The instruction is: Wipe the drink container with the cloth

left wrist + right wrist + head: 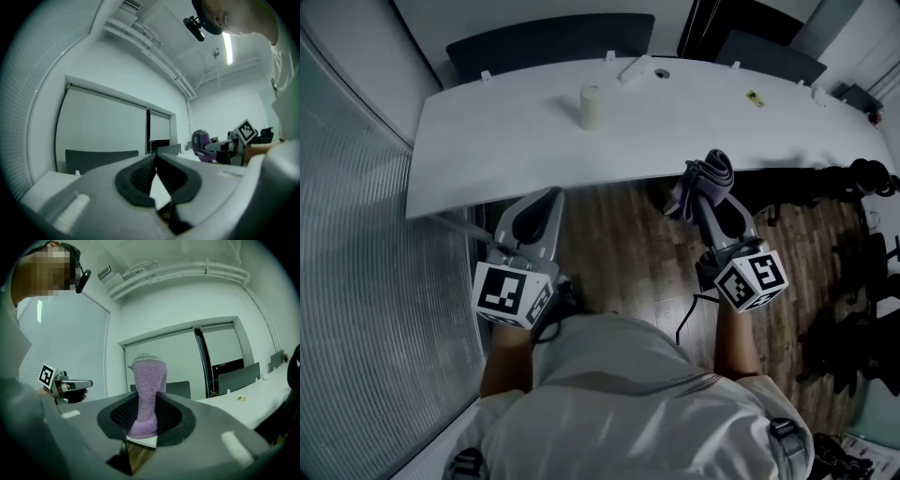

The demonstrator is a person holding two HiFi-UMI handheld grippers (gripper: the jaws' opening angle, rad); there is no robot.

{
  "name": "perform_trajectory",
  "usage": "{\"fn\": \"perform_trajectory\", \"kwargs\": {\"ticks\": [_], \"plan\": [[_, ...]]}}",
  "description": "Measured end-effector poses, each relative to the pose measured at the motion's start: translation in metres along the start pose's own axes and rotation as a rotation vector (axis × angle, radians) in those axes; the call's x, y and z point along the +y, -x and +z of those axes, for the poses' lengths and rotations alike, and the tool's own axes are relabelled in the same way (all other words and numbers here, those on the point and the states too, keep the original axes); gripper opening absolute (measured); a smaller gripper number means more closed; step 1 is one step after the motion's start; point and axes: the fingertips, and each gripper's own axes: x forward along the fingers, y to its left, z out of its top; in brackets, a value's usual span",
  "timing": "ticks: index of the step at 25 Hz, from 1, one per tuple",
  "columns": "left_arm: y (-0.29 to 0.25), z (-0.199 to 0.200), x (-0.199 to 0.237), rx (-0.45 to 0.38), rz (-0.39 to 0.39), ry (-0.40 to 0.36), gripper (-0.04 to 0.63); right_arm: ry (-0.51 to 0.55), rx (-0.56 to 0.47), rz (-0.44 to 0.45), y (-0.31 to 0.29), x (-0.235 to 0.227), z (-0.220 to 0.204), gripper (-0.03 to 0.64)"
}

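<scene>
Purple cloth, folded and upright, is clamped between the jaws of your right gripper; its top stands clear above the pads. Your left gripper holds nothing, its jaws closed tip to tip. Both grippers hang over the wooden floor at the near edge of the white table, one to the left and one to the right of your body. The drink container, a pale cylinder, stands upright on the table, well apart from both grippers and nearer the left one. A dark chair stands beyond the table's far edge.
</scene>
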Motion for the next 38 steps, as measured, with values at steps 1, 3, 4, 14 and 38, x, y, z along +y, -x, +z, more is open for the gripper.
{"fn": "perform_trajectory", "kwargs": {"ticks": [1, 3, 4, 14, 38], "plan": [[-0.004, -0.002, 0.019, 0.004, -0.001, 0.001, 0.005, 0.005, 0.006, -0.006, -0.019, 0.003, 0.0, 0.098], [-0.014, -0.008, 0.052, 0.013, -0.005, 0.006, 0.005, 0.014, 0.021, -0.021, -0.054, 0.006, 0.001, 0.098], [-0.02, -0.012, 0.067, 0.018, -0.01, 0.009, 0.005, 0.017, 0.029, -0.028, -0.071, 0.008, 0.002, 0.098], [-0.077, -0.037, 0.185, 0.067, -0.096, 0.014, 0.005, 0.058, 0.084, -0.069, -0.204, 0.028, -0.01, 0.098], [-0.305, -0.104, 0.191, 0.294, -0.079, -0.022, 0.076, -0.107, 0.346, 0.335, -0.323, -0.096, -0.117, 0.098]]}}
